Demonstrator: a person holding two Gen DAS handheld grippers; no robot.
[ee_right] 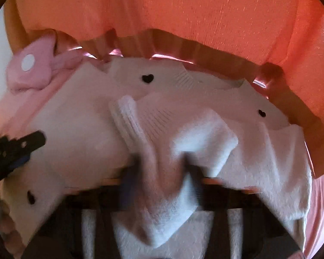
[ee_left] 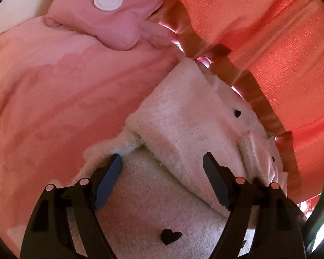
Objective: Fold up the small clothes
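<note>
Sweater [ee_left: 183,116] is the landmark: white fuzzy knit with small black hearts [ee_left: 170,236], lying on a pink bedspread [ee_left: 43,99].

My left claw [ee_left: 162,166] sits right over its near part, jaws spread wide, blue pads [ee_left: 109,181] clear of the knit on both sides. Nothing pinched. A folded-over flap of the sweater runs across just past the fingertips.

My right claw [ee_right: 159,172] is blurred in its own view, but the jaws are pinched in on a bunched fold of the sweater, with a ribbed cuff [ee_right: 127,116] flopped over just beyond that fold. So: right gripping the sweater, left free. From the right wrist view the left claw shows at the sweater's left edge.

Beyond the sweater, up and left: a pink plush pillow [ee_left: 103,19] with a white round disc [ee_left: 108,0] on it, resting on the bedspread. Behind the sweater's far edge: a shiny satin trim [ee_right: 205,47], then an orange-red curtain [ee_right: 162,6] filling the background.
</note>
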